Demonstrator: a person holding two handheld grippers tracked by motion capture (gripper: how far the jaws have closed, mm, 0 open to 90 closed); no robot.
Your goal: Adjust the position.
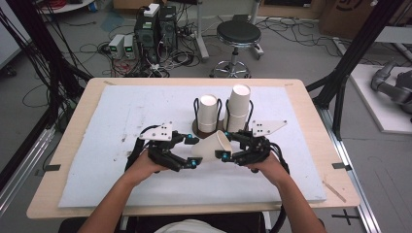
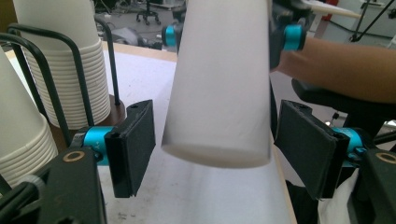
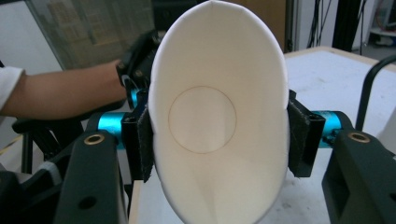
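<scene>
Right gripper (image 3: 218,140): squeezing the rim of the white tapered paper cup (image 3: 218,116), pressing its mouth into an oval.
Left gripper (image 2: 215,149): jaws standing apart, pads clear of the cup's base end (image 2: 217,93) lying between them.
Cup axis: running level from one gripper to the other, base toward the left gripper.
Nearer hand: right, already holding.
Behind the grippers: stacked white paper cups in a black wire holder (image 1: 228,114) on the tabletop.

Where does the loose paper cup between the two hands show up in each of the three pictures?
High view: paper cup lies sideways at centre, between both grippers.
Left gripper view: its base hangs between open jaws.
Right gripper view: its squeezed mouth faces the camera.
Shared landmark: the cup stack in its wire holder.
</scene>
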